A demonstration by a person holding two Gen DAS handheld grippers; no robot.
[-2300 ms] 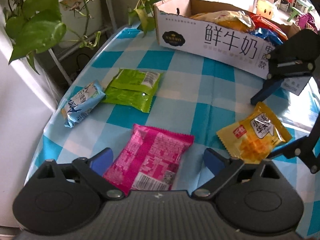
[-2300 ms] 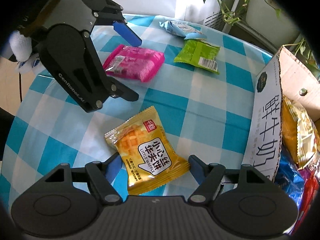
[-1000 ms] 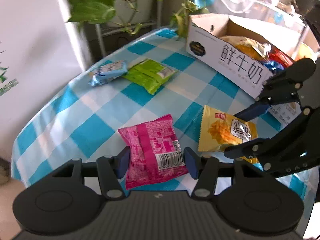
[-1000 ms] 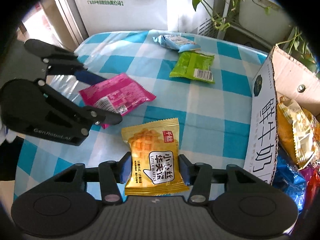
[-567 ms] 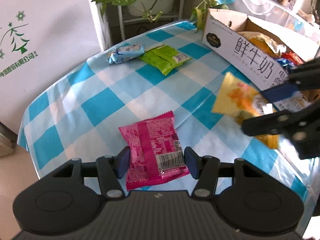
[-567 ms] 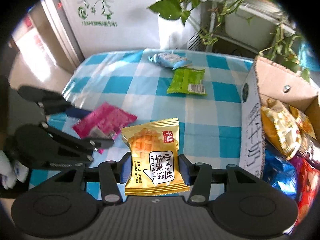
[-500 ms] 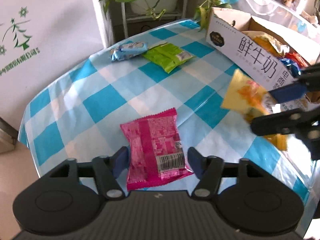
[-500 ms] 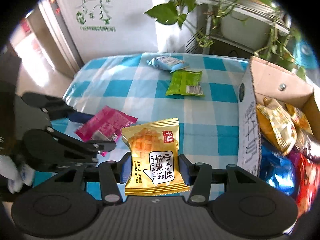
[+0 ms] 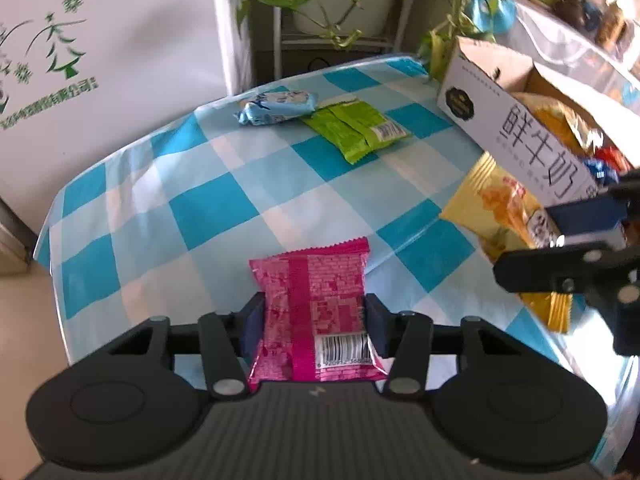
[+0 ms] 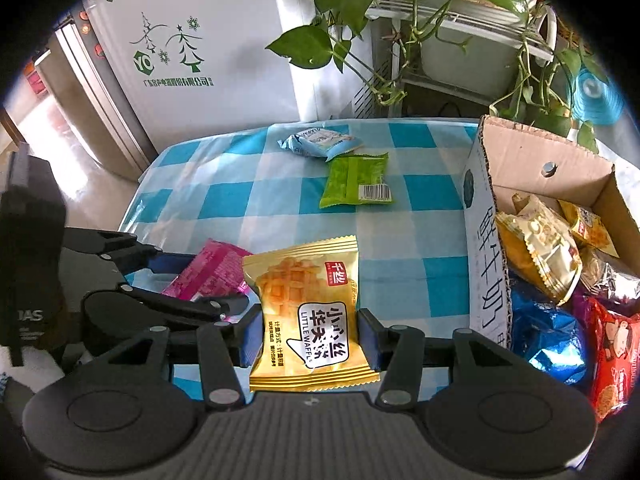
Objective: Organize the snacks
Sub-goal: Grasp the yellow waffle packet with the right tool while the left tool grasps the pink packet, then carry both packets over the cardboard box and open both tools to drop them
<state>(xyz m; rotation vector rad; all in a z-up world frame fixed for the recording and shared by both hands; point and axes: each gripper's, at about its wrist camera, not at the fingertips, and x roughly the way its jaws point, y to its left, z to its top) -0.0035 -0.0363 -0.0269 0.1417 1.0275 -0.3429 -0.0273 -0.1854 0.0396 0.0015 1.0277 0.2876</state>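
In the left wrist view, the left hand-held gripper (image 9: 311, 327) sits at the bottom centre, its blue pads pinching a pink snack packet (image 9: 310, 312) on both side edges, barcode end nearest the camera. In the upper middle of that frame a light blue snack packet (image 9: 276, 107) lies on the checked table (image 9: 208, 208), just beside a green snack packet (image 9: 356, 128). At the right edge, the right hand-held gripper (image 9: 576, 236) holds a yellow waffle packet (image 9: 500, 208) in front of the cardboard box (image 9: 516, 128).

In the right wrist view, the left hand-held gripper (image 10: 188, 280) appears at the left middle with the pink snack packet (image 10: 216, 272) between its fingers. At the bottom centre, the right hand-held gripper (image 10: 310, 338) clamps the yellow waffle packet (image 10: 308, 312), printed "LITTLE WAFFLE", on both sides. Above it, in the upper middle, the light blue snack packet (image 10: 318, 141) and green snack packet (image 10: 356, 180) lie on the table (image 10: 400, 248). At the right, the open cardboard box (image 10: 486, 240) holds a gold foil bag (image 10: 540, 250), a small yellow packet (image 10: 588, 222), a shiny blue bag (image 10: 548, 336) and a red packet (image 10: 616, 360), piled loosely together.
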